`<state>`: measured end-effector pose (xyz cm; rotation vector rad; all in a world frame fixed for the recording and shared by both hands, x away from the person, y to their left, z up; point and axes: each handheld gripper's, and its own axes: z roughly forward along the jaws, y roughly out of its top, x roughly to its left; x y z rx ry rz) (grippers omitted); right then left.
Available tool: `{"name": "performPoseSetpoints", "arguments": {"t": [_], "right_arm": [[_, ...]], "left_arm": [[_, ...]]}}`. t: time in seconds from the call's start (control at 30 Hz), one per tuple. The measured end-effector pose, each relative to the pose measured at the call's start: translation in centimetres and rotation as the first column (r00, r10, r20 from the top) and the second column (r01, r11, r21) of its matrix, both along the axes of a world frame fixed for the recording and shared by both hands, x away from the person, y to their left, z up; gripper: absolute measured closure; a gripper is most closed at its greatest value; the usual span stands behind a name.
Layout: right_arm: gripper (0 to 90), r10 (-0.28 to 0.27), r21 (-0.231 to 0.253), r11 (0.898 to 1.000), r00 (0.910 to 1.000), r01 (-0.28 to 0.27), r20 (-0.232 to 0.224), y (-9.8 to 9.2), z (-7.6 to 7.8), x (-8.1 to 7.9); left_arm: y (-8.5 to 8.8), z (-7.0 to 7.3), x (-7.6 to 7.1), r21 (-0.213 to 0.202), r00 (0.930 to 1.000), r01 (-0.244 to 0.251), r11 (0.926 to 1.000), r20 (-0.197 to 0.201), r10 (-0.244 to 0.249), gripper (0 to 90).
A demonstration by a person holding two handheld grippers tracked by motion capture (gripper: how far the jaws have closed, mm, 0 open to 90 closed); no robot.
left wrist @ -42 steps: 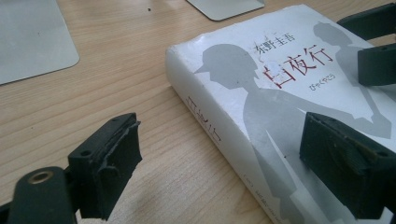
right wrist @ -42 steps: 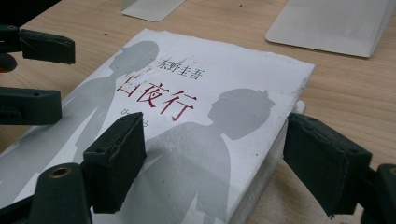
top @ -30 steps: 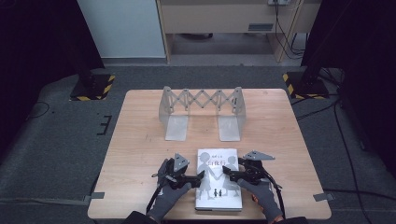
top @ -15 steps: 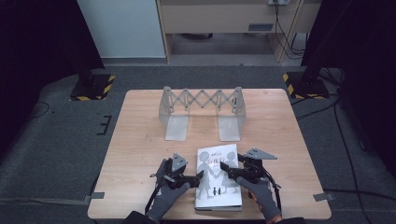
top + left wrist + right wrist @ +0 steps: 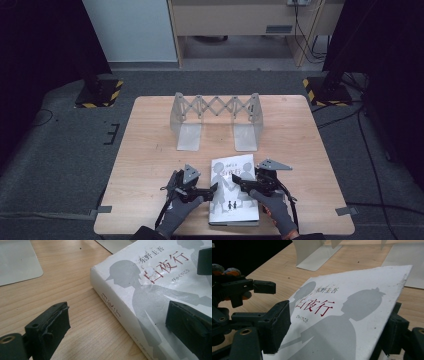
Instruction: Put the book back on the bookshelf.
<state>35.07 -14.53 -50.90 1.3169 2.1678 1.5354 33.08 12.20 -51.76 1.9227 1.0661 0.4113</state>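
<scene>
The left hand-held gripper [image 5: 212, 189] stands open at the spine side of the book [image 5: 232, 187]. Its jaws have just been widening: one sits over the bare worktop [image 5: 150, 150] beside the spine, the other hangs above the cover, and neither presses on the book. The right hand-held gripper [image 5: 239, 181] straddles the book's right part, one jaw above the white cover and one at its outer edge below; the cover looks tilted up between them, but whether the pads pinch it I cannot tell. The book lies at the near edge of the worktop, between both gloved hands. Farther back, well apart from the book, stands an expanding metal book rack [image 5: 216, 120], upright, with two flat base plates facing the book.
</scene>
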Motion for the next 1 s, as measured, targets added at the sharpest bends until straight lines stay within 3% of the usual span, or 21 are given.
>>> {"name": "performPoseSetpoints", "arguments": {"t": [0.3, 0.4, 0.53, 0.67, 0.7, 1.0], "right_arm": [[22.2, 0.014, 0.009, 1.0, 0.9998, -0.014, -0.014, 0.3, -0.1, 0.3], [26.8, 0.042, 0.006, 0.999, 0.9977, -0.042, -0.053, 0.7, -0.3, 0.4], [28.2, 0.028, 0.005, 1.0, 0.9984, -0.028, -0.049, 0.9, -0.4, 0.4], [36.5, -0.001, 0.018, 1.0, 0.998, 0.003, -0.063, 0.7, -0.5, 0.5], [42.5, -0.016, 0.031, 0.999, 0.9966, 0.018, -0.081, 0.5, -0.5, 0.5], [54.1, -0.02, 0.091, 0.995, 0.9933, 0.031, -0.113, -0.1, -0.3, 0.7]], "left_arm": [[0.1, -0.1, 0.0, -0.008, 1.0, 0.006, 0.9999, 0.007, -0.006, 4.0], [0.2, -0.2, 0.1, -0.01, 0.9999, 0.01, 0.9999, 0.014, -0.01, 3.9], [0.2, -0.3, 0.1, -0.023, 1.0, 0.003, 0.9997, 0.002, -0.003, 3.7], [0.3, -0.2, 0.1, -0.036, 0.9999, 0.003, 0.9993, -0.012, -0.003, 5.6], [0.3, -0.2, 0.1, -0.042, 0.9999, 0.004, 0.9991, -0.012, -0.005, 8.4], [0.6, 0.0, 0.2, -0.1, 0.9997, 0.0, 0.995, -0.024, -0.002, 13.0]]}}
